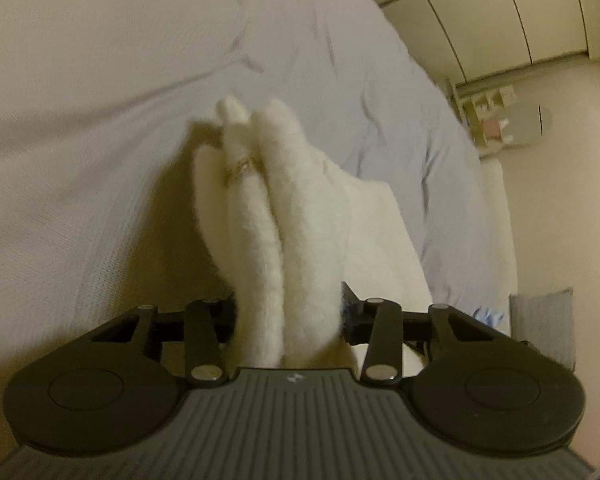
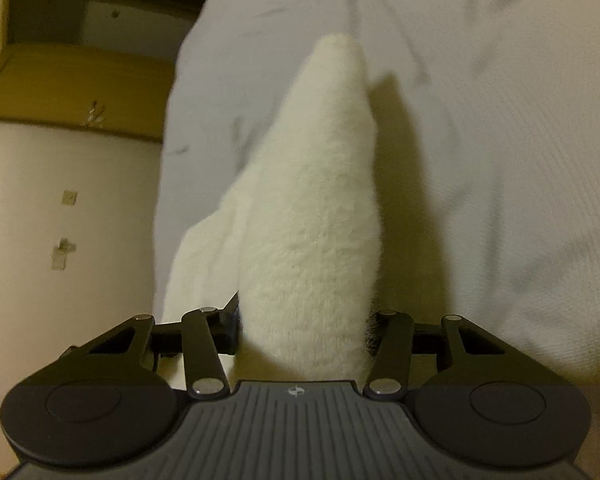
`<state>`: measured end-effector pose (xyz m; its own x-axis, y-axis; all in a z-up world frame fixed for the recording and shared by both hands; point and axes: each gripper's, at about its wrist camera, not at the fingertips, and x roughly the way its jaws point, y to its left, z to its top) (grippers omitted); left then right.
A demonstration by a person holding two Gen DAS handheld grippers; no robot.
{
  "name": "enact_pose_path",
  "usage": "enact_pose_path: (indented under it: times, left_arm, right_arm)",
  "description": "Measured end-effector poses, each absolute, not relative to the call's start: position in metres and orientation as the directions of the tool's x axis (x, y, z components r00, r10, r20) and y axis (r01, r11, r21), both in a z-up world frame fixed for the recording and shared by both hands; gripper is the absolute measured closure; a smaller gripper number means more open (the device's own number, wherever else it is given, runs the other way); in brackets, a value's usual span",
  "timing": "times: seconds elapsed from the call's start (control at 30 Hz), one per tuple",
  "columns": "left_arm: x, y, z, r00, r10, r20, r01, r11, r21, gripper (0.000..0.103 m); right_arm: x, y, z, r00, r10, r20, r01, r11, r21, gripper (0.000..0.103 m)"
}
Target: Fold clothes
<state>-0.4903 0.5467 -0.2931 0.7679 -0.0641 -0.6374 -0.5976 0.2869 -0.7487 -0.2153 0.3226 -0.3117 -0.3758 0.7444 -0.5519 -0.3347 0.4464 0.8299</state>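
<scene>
A fluffy white garment (image 1: 284,216) hangs bunched in thick folds in front of my left gripper (image 1: 288,320), which is shut on it; a small gold trim or clasp (image 1: 240,168) shows on one fold. In the right wrist view the same fluffy white garment (image 2: 312,208) rises as one thick fold from my right gripper (image 2: 304,332), also shut on it. The fabric hides both grippers' fingertips. Below the lifted cloth lies a bed with a pale grey-white sheet (image 1: 100,120) (image 2: 480,140).
The bed's edge curves down the right of the left wrist view, with beige floor (image 1: 560,200), a small shelf unit (image 1: 488,116) and wardrobe doors (image 1: 480,12) beyond. In the right wrist view a wooden headboard or shelf (image 2: 80,68) and a beige wall (image 2: 60,240) stand left of the bed.
</scene>
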Motion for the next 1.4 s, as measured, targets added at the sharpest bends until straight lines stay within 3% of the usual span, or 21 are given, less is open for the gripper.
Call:
enact_pose_path:
  times: [0.3, 0.67, 0.83, 0.97, 1.1, 1.2, 1.27, 1.4]
  left_arm:
    - [-0.571, 0.602, -0.217, 0.768, 0.072, -0.637, -0.631, 0.261, -0.731, 0.065]
    - [-0.690, 0.795, -0.172, 0.751, 0.118, -0.649, -0.646, 0.336, -0.686, 0.065]
    - [-0.714, 0.883, -0.170, 0.751, 0.138, -0.645, -0.635, 0.418, -0.650, 0.064]
    - [-0.727, 0.938, -0.204, 0.741, 0.119, -0.661, -0.636, 0.441, -0.633, 0.064]
    - [-0.742, 0.969, -0.271, 0.686, 0.086, -0.723, -0.683, 0.418, -0.598, 0.061]
    - [-0.740, 0.980, -0.317, 0.622, 0.034, -0.783, -0.735, 0.371, -0.568, 0.053]
    - [-0.744, 0.981, -0.317, 0.638, 0.032, -0.769, -0.723, 0.369, -0.585, 0.052]
    - [-0.751, 0.975, -0.290, 0.602, 0.068, -0.796, -0.746, 0.404, -0.530, 0.054]
  right_arm:
    - [-0.255, 0.408, -0.237, -0.469, 0.732, -0.494, -0.376, 0.341, 0.862, 0.054]
    - [-0.380, 0.588, -0.203, -0.484, 0.761, -0.433, -0.374, 0.267, 0.888, 0.055]
    - [-0.428, 0.681, -0.203, -0.451, 0.810, -0.374, -0.379, 0.206, 0.902, 0.055]
    - [-0.450, 0.735, -0.229, -0.418, 0.831, -0.368, -0.378, 0.210, 0.902, 0.055]
    - [-0.464, 0.774, -0.276, -0.395, 0.810, -0.432, -0.394, 0.276, 0.877, 0.054]
    - [-0.480, 0.811, -0.315, -0.393, 0.712, -0.583, -0.448, 0.405, 0.797, 0.048]
    - [-0.489, 0.825, -0.327, -0.383, 0.622, -0.683, -0.515, 0.470, 0.717, 0.037]
    - [-0.500, 0.825, -0.300, -0.315, 0.580, -0.751, -0.664, 0.431, 0.611, 0.028]
